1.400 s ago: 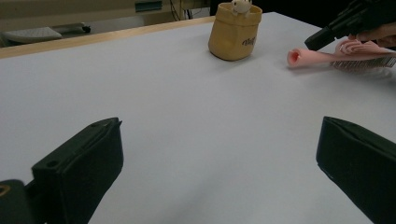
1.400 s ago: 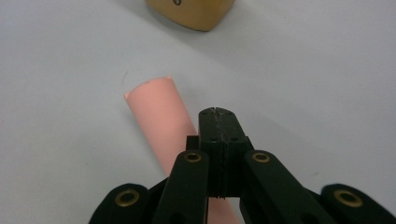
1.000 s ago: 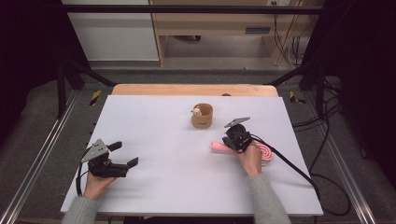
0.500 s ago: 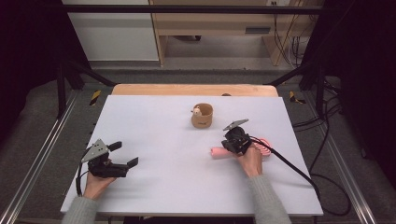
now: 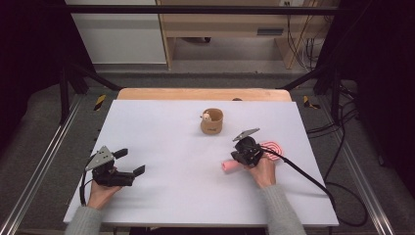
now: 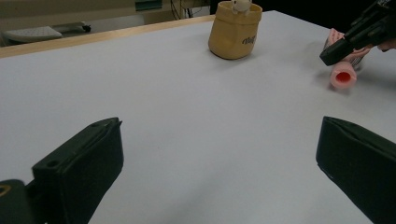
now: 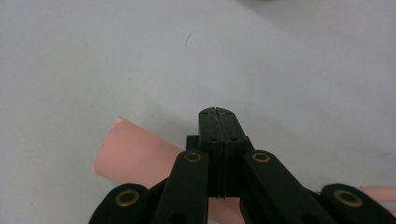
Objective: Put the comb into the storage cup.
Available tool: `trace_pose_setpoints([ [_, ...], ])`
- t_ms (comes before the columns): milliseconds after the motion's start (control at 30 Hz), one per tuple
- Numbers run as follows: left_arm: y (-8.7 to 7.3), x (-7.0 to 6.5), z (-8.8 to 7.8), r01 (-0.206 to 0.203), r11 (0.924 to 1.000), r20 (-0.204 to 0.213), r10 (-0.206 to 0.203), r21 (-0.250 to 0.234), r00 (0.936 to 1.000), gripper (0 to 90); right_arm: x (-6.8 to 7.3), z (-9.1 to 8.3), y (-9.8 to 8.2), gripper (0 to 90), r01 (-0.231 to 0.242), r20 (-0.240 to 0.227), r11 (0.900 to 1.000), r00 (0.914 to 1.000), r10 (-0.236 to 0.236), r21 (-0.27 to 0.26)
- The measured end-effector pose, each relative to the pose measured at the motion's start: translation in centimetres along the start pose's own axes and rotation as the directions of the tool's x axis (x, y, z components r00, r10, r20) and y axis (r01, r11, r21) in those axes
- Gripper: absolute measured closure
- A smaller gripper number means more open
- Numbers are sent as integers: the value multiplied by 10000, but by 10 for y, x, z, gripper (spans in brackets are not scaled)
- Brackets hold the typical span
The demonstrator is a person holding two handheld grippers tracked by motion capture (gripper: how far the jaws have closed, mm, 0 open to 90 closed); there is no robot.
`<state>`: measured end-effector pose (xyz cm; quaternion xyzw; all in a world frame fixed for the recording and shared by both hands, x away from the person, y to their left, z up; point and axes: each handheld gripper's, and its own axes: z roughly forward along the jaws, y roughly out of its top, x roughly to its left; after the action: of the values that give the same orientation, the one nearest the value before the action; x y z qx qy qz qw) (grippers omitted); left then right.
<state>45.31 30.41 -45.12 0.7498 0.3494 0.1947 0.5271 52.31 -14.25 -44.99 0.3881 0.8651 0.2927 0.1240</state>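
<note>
While pressing on the pink roll (image 5: 230, 166) near the tan cup (image 5: 212, 121): rolling step.
Right gripper (image 5: 243, 155) clenched empty, left gripper (image 5: 128, 163) released; next, probably nudging it along.

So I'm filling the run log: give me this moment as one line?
left hand-held gripper: open, resting on table | right hand-held gripper: shut, over pink roll | tan pouch: upright, untouched

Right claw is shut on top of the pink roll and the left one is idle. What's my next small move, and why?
Probably keep the shut right claw pressing and push the pink roll a little further along the table. Its jaws are closed together with nothing between them, resting over the roll, so it can only push, not lift. The left claw sits open and far off, so it cannot help yet.
</note>
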Motion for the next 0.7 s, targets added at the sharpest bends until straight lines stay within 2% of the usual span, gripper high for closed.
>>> trace_pose_setpoints([
  [67, 0, 0, 0, 2, 10000, -3, -2, -1, 10000, 6, 1, -1, -1, 900, 94, -29, 9999, 10000, -93, 45],
  [700, 0, -1, 0, -6, 10000, -18, 6, 18, 10000, 6, 4, -10, -15, 900, -40, -141, 9999, 9999, 42, 156],
])
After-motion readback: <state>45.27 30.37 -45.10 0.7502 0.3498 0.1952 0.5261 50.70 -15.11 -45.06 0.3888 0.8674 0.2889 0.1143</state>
